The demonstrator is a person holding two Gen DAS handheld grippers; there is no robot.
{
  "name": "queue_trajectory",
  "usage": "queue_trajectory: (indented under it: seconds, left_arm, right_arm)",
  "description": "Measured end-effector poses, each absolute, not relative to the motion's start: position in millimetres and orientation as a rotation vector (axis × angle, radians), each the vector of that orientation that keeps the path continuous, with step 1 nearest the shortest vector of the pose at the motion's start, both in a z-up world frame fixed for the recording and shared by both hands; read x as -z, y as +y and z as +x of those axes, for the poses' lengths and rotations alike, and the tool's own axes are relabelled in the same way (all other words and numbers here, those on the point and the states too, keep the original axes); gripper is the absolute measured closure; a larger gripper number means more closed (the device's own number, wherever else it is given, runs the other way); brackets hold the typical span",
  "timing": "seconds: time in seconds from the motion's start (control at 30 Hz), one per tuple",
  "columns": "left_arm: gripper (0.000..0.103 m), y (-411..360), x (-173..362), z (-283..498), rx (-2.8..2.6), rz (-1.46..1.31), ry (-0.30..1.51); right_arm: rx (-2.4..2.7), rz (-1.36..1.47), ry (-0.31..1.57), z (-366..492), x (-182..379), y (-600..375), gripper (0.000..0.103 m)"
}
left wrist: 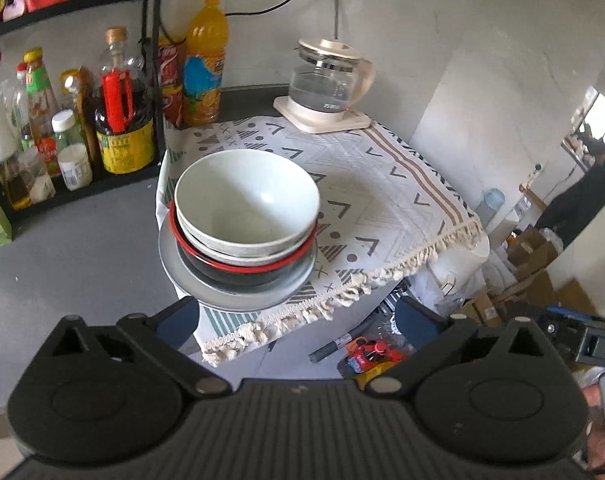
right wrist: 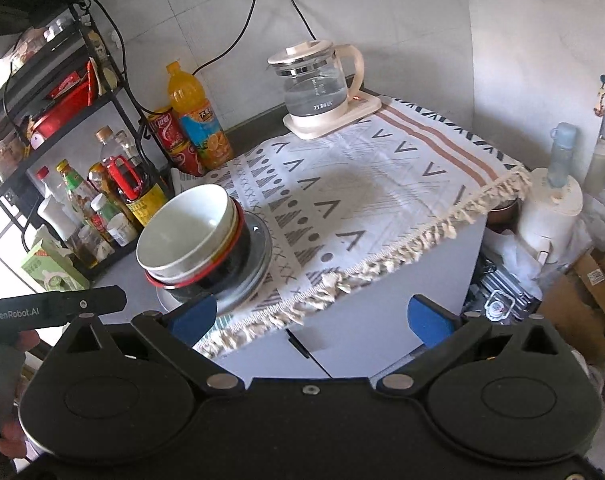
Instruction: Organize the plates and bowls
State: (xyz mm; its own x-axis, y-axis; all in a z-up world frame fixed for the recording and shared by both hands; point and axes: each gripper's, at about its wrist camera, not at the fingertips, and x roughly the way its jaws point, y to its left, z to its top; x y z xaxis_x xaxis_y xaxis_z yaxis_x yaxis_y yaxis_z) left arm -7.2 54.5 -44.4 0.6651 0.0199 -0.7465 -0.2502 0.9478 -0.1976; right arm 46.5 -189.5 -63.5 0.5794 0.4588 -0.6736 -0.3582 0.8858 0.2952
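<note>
A stack of dishes stands on the patterned cloth (left wrist: pixel 382 184) near the counter's front edge. At its top is a pale green bowl (left wrist: pixel 246 200), nested in a white bowl and a black bowl with a red rim (left wrist: pixel 238 274), all on a grey plate (left wrist: pixel 238 296). The right wrist view shows the same pale bowl (right wrist: pixel 182 232) and grey plate (right wrist: pixel 258 248) at left. My left gripper (left wrist: pixel 298 320) is open, drawn back just in front of the plate with nothing between its blue pads. My right gripper (right wrist: pixel 314 318) is open too, empty, to the right of the stack.
A glass kettle (left wrist: pixel 326 84) on a cream base stands at the cloth's far end. A black rack of sauce bottles (left wrist: pixel 118 120), an orange drink bottle (left wrist: pixel 204 64) and a red can stand at the left. Boxes and clutter lie on the floor beyond the counter's right edge.
</note>
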Motion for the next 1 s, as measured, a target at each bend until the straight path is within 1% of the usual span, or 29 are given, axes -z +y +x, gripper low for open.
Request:
queue_trajectory:
  seconds: [0.47,1.0]
  left_arm:
    - [0.000,17.3,44.9,-43.7,-0.135,-0.241,0.824]
    - [0.000,13.2,45.6,-69.1,-0.145,-0.229,0.813]
  right_arm:
    - [-0.482,0.087,0.772,1.5,59.2,-213.9,0.000]
    - [-0.480,0.055,0.739,-19.7,56.3,-223.2,0.000]
